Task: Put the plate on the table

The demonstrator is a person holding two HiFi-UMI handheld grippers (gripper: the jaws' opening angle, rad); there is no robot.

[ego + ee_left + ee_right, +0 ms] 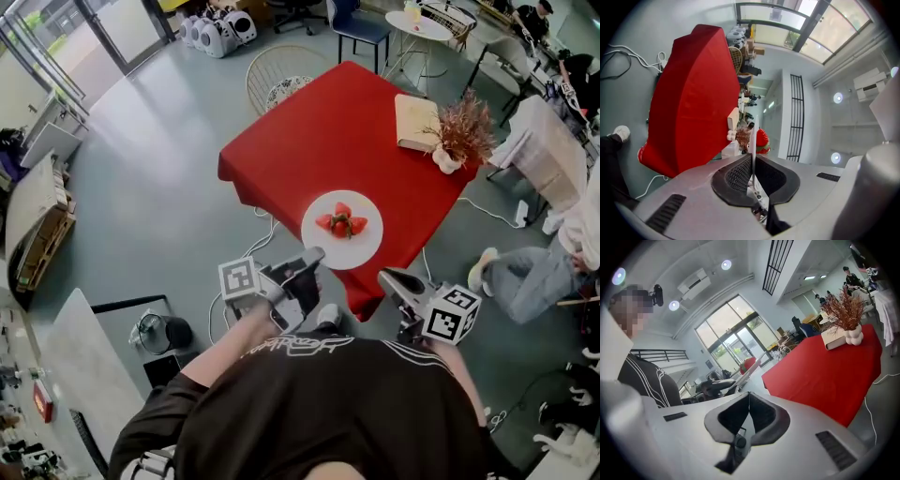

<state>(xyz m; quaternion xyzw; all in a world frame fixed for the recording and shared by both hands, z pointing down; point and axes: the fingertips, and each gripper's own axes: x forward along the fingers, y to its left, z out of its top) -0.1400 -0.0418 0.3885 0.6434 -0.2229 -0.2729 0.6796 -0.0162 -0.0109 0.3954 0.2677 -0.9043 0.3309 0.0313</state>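
Observation:
A white plate (342,230) with strawberries (341,222) sits over the near corner of the red-clothed table (319,141). My left gripper (317,255) is shut on the plate's near-left rim. In the left gripper view the plate (753,136) runs edge-on between the two pads of that gripper (752,171), with the strawberries (762,139) beyond. I cannot tell whether the plate touches the cloth. My right gripper (386,276) is shut and empty, just off the plate's near-right side. The right gripper view shows its jaws (749,401) closed, and the tilted plate (749,372) farther left.
A pale book (417,122) and a white vase of dried twigs (459,136) stand at the table's far right. A wire chair (281,75) is behind the table. A person's legs (525,277) stretch across the floor at right. Cables lie near the table's front corner.

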